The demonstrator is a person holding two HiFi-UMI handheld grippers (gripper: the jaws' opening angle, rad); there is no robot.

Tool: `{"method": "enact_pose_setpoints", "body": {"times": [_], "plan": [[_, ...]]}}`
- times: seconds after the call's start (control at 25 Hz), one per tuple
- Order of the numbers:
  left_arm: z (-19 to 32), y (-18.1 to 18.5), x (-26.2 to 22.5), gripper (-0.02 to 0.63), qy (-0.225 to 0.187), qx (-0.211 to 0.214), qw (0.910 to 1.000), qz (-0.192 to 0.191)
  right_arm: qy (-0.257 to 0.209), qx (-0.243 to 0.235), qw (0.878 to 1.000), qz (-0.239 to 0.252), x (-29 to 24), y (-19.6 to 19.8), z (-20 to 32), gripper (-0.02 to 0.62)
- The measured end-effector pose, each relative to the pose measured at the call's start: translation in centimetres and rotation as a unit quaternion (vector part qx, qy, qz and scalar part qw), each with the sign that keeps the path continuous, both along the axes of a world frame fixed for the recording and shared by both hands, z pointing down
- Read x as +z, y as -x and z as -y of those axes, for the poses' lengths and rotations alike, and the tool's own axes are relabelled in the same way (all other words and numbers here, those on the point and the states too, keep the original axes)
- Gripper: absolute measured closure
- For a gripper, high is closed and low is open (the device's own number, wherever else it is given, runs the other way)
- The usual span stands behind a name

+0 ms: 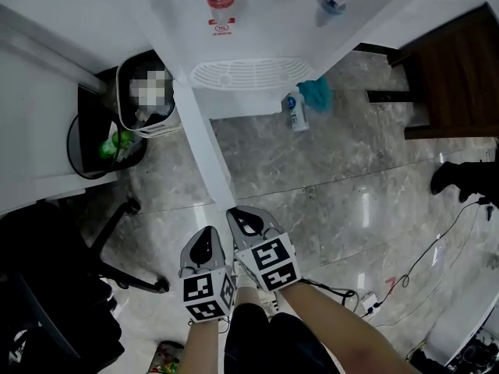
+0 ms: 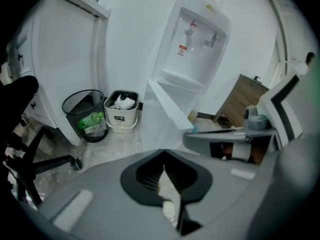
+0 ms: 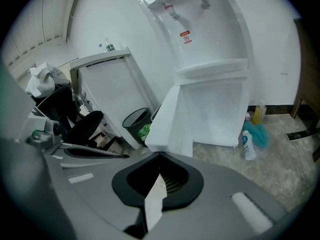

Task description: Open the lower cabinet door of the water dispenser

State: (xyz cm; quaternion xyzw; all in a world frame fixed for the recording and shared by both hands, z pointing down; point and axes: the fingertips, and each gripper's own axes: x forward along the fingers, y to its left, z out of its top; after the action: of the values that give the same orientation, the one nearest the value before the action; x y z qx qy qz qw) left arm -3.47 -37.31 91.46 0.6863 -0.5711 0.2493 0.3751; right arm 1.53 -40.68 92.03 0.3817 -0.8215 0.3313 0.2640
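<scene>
The white water dispenser [image 1: 257, 22] stands at the top of the head view. Its lower cabinet door [image 1: 204, 142] is swung out and shows edge-on as a long white strip that runs down toward me. In the right gripper view the door [image 3: 170, 126] stands beside the open white cabinet [image 3: 215, 109]. My right gripper [image 1: 236, 213] sits at the door's free end with its jaws shut and nothing between them; whether it touches the door I cannot tell. My left gripper [image 1: 207, 231] is just to its left and lower, also shut and empty, apart from the door.
Left of the dispenser stand a white bin [image 1: 144, 96] and a black mesh bin [image 1: 101, 142]. A black office chair [image 1: 47, 279] is at the lower left. A bottle [image 1: 296, 111] and a teal cloth [image 1: 316, 92] lie by the dispenser's base. A wooden cabinet [image 1: 456, 76] and floor cables [image 1: 390, 287] are at the right.
</scene>
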Motion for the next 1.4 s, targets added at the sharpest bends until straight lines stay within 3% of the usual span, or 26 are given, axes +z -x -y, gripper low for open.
{"method": "enact_pose_setpoints", "body": {"times": [0.2,0.48,0.72,1.4], "plan": [[0.0,-1.4,-1.2,0.598,0.001,0.015,0.9999,-0.007,0.007,0.036,0.999,-0.006,-1.0,-1.7,-0.3,0.599],[-2.6,-5.0,-7.3,0.598,0.021,0.035,0.9989,-0.021,0.023,0.097,0.995,0.021,-7.8,-6.0,-4.4,0.6],[-5.3,-7.4,-11.6,0.598,0.01,0.086,0.9962,-0.011,0.025,0.107,0.994,0.006,-12.1,-8.7,-8.4,0.6],[-5.4,-7.6,-10.9,0.6,0.021,0.098,0.995,-0.007,0.032,0.115,0.993,-0.004,-11.2,-9.8,-8.7,0.6]]}}
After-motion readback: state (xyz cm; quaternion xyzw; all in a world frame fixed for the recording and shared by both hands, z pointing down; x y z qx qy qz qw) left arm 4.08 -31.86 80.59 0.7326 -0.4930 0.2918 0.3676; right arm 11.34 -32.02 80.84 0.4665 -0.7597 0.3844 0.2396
